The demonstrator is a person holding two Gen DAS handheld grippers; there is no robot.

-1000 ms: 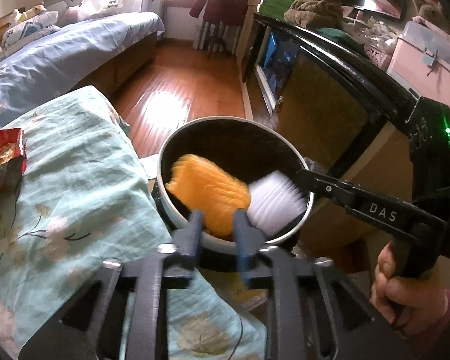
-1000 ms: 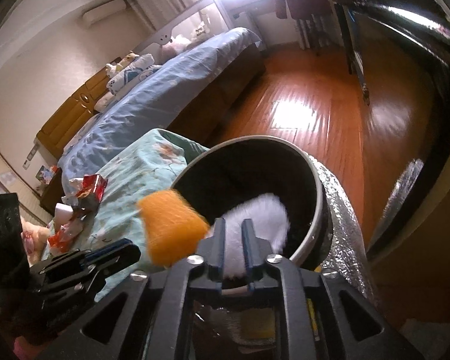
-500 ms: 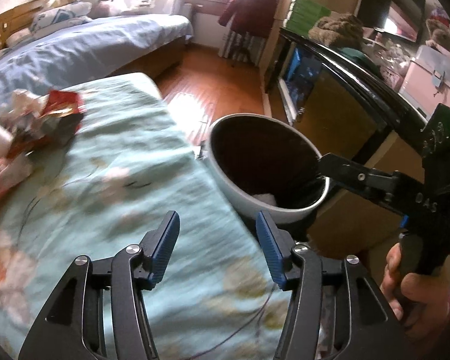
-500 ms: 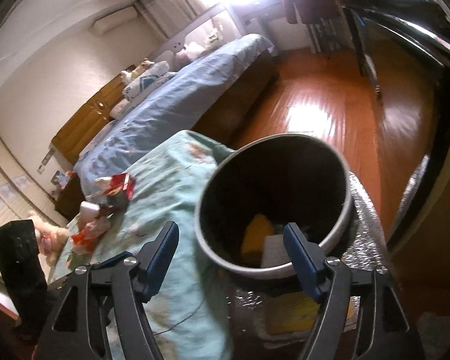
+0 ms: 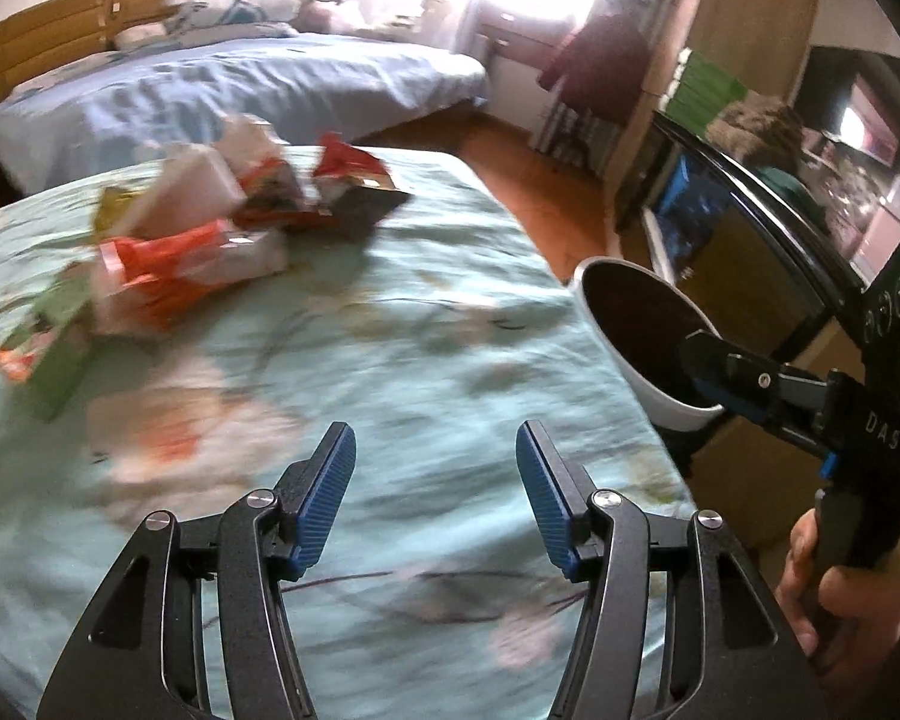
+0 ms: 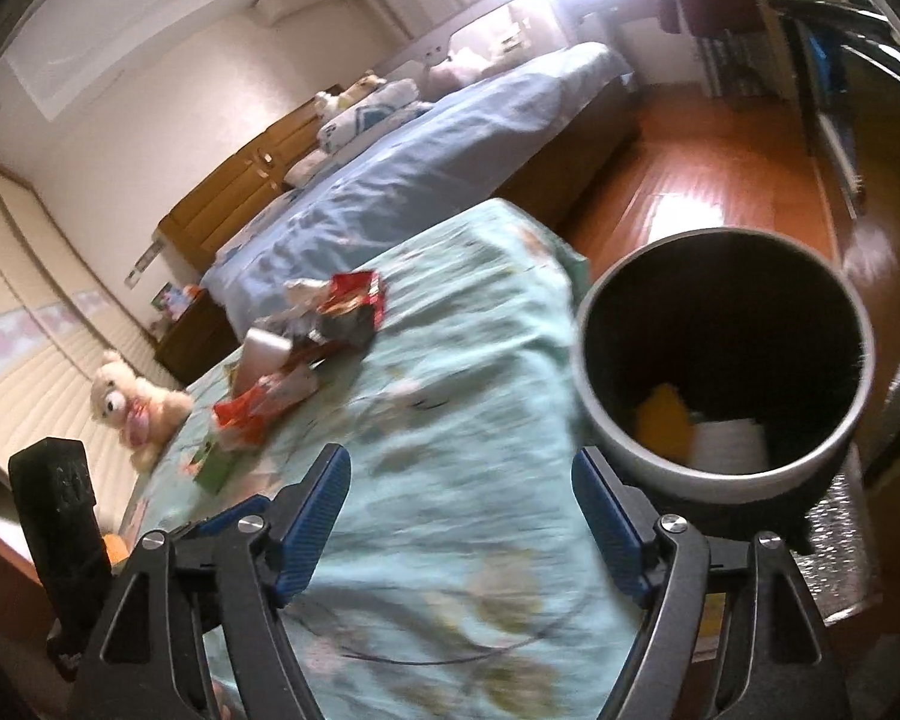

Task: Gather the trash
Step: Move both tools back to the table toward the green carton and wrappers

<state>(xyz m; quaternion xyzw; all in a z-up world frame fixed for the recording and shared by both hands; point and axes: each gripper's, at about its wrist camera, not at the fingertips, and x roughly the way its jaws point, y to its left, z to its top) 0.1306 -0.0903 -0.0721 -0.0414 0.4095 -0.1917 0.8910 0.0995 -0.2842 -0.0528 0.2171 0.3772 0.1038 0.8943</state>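
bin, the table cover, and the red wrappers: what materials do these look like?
Bin: smooth pale wall with a slight sheen and a dark inside, probably plastic, maybe coated metal.
Table cover: matte teal floral fabric; it creases and drapes over the edge.
Red wrappers: crumpled, glossy printed film, likely plastic or foil snack packaging; blur hides detail.

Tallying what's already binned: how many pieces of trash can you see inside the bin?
2. In the bin, an orange piece lies at the bottom left and a white piece right beside it. More may be hidden under the near rim.
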